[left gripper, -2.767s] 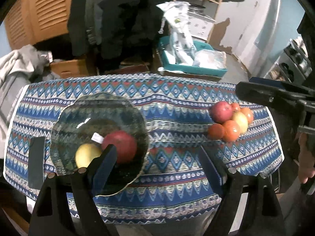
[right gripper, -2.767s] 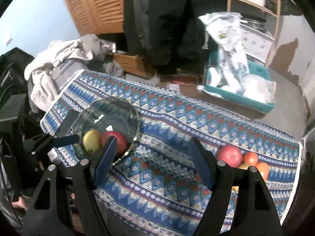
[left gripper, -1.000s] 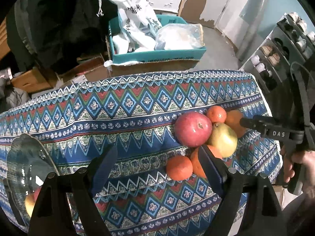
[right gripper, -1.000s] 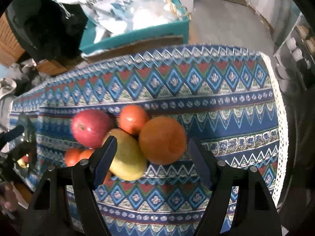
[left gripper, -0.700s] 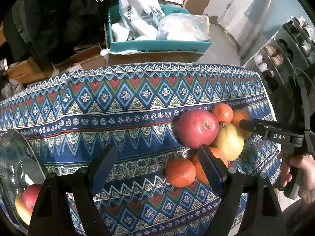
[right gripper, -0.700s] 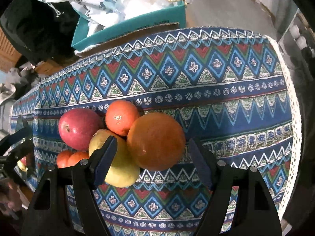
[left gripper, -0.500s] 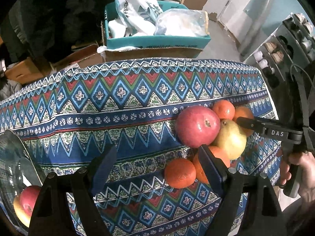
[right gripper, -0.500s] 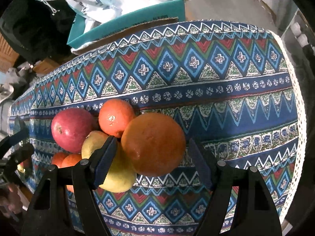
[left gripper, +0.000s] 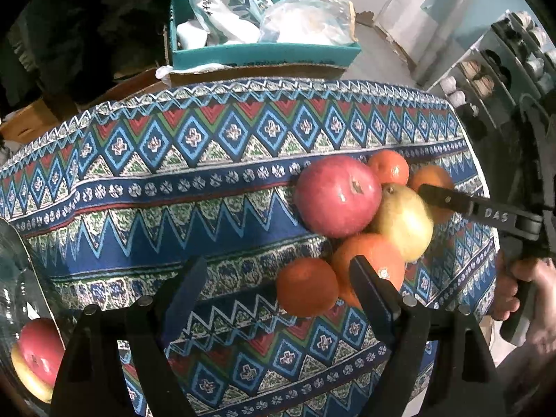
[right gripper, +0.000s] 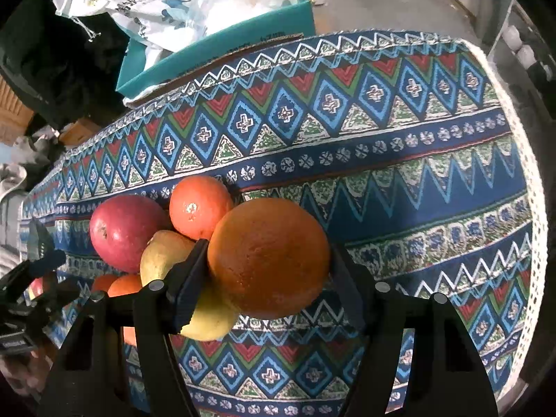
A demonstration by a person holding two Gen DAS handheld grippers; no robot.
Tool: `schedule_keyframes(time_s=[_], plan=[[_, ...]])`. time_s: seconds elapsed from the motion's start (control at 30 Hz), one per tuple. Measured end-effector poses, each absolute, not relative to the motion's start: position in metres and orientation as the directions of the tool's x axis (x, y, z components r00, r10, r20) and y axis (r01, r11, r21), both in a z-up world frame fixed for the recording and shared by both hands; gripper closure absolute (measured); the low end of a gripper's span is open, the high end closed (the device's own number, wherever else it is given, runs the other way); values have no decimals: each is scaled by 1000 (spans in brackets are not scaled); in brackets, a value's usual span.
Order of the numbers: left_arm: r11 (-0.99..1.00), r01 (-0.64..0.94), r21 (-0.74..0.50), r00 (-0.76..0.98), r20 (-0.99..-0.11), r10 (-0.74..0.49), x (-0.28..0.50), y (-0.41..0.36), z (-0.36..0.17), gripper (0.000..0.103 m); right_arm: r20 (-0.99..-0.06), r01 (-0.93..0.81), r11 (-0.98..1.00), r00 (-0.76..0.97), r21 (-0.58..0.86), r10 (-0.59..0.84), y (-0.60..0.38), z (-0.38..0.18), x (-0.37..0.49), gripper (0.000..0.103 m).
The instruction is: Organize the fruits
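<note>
Around the orange point(right gripper: 267, 257), right hand-held gripper point(right gripper: 267, 260)

The bench point(left gripper: 215, 208), draped in a blue zigzag-patterned cloth point(right gripper: 417, 180), carries a fruit pile toward three o'clock in the left wrist view: a red apple point(left gripper: 337, 196), a yellow pear point(left gripper: 406, 226) and several oranges point(left gripper: 307, 286) touching. A glass bowl point(left gripper: 14, 278) sits at nine o'clock.

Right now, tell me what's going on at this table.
A person is sorting fruit with a handheld gripper in each hand. The right gripper has just been closing its jaws around the large orange in the pile on the patterned tablecloth; both pads look to be against it. The left gripper hangs open over a small orange. A glass bowl already holds a red apple and a yellow fruit.
</note>
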State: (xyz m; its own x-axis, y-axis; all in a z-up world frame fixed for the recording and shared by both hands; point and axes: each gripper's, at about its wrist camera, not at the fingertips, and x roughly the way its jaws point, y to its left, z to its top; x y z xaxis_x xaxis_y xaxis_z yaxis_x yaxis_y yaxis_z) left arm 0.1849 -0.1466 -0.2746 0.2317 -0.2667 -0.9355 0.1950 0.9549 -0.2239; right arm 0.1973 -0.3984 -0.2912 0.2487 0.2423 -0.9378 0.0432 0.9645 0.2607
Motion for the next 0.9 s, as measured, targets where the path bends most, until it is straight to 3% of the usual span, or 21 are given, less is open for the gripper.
schedule_keyframes(time_s=[0.63,0.9], plan=[[956,220,-195,224,-943,-245,175,-151,-296,17,-937,70,962,255,264,238,-407,-283,175,34],[957,250,-144,275,-937,-213,177,-154,-284,30,-940,77,960,241,268,243,-405,-289,178,34]])
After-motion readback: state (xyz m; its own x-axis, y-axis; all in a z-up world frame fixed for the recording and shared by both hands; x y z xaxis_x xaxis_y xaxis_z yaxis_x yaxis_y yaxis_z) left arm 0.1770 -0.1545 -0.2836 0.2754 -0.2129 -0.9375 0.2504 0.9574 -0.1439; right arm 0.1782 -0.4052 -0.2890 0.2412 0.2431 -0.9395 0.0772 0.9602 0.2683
